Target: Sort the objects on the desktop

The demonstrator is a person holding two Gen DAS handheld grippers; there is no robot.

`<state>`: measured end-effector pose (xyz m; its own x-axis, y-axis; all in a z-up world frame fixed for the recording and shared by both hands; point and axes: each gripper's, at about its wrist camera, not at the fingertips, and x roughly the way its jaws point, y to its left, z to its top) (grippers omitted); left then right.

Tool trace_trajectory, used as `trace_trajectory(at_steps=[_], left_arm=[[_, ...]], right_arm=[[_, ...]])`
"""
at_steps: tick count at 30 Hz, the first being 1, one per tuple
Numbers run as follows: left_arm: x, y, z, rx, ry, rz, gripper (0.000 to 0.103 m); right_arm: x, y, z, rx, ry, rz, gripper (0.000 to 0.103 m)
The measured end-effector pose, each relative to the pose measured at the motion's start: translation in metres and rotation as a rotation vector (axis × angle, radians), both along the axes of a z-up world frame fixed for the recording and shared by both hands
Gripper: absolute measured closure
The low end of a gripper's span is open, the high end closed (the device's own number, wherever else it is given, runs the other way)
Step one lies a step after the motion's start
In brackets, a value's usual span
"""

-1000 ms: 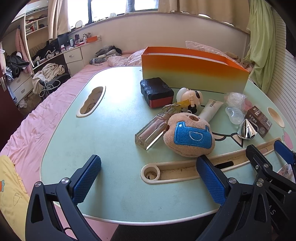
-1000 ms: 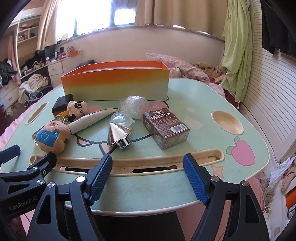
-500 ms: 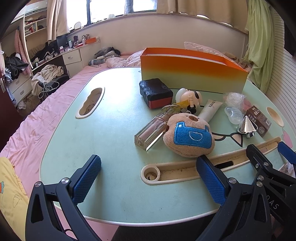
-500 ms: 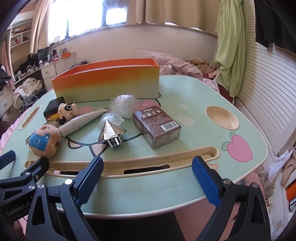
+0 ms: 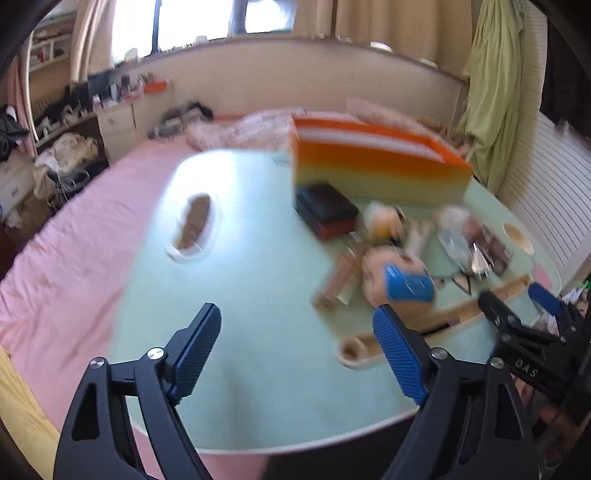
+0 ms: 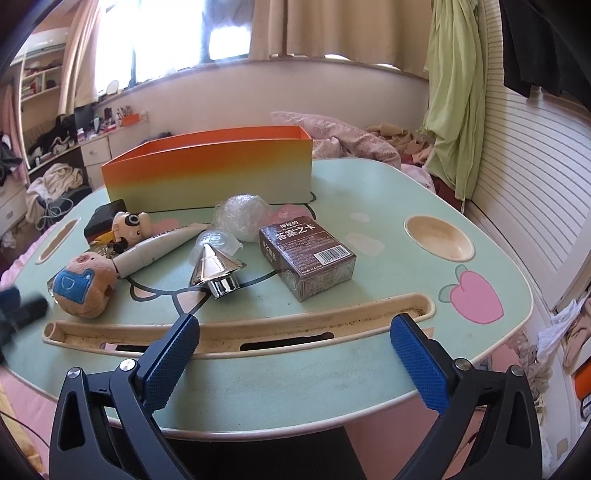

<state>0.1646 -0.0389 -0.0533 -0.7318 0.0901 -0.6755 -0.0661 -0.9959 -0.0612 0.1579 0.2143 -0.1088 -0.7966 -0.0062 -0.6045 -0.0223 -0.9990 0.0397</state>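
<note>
A pale green lap table [image 6: 369,192] with cartoon prints, a round cup recess [image 6: 439,238] and a long grimy groove [image 6: 258,326] along its near edge stands on a bed covered in a pink sheet [image 5: 74,236]. Behind it, rumpled floral bedding [image 6: 347,142] lies against a cream wall under a bright window with beige curtains [image 6: 332,29]. A light green cloth [image 6: 454,92] hangs at the right beside white slatted panelling [image 6: 535,192]. At the left, a white drawer unit [image 5: 118,122] and shelves are crowded with clothes and small clutter, too blurred to identify.
</note>
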Motion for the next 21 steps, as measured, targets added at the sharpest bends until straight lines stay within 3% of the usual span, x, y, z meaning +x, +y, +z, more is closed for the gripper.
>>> trace_trajectory(at_steps=[2,4,6,7,9,11,14,18,21], left_arm=[[-0.009,-0.010,0.013,0.008,0.019,-0.005,0.018],[-0.029,-0.017,0.024,0.068,0.006,-0.033,0.019],[-0.048,-0.018,0.029,0.104,-0.022,-0.061,0.024],[-0.060,-0.015,0.031,0.119,-0.038,-0.078,0.030],[-0.078,-0.007,0.028,0.139,-0.073,-0.098,0.033],[-0.096,0.002,0.025,0.157,-0.110,-0.113,0.033],[-0.115,0.013,0.018,0.161,-0.135,-0.093,0.033],[-0.135,0.026,0.001,0.099,-0.188,-0.063,0.033],[-0.141,0.027,-0.011,0.107,-0.222,-0.052,0.038]], right_arm=[[0.002,0.000,-0.001,-0.004,0.016,0.004,0.000],[0.004,0.001,-0.001,-0.008,0.023,0.009,0.000],[0.006,0.002,0.000,-0.015,0.025,0.015,0.001],[0.007,0.004,0.000,-0.020,0.030,0.015,0.005],[0.012,0.008,0.002,-0.027,0.055,0.009,0.015],[0.016,0.013,0.006,-0.025,0.098,0.006,0.015],[0.015,0.022,0.014,-0.009,0.138,0.018,0.015],[-0.009,0.035,0.020,-0.005,0.105,0.041,0.018],[-0.025,0.039,0.021,-0.004,0.083,0.059,0.020]])
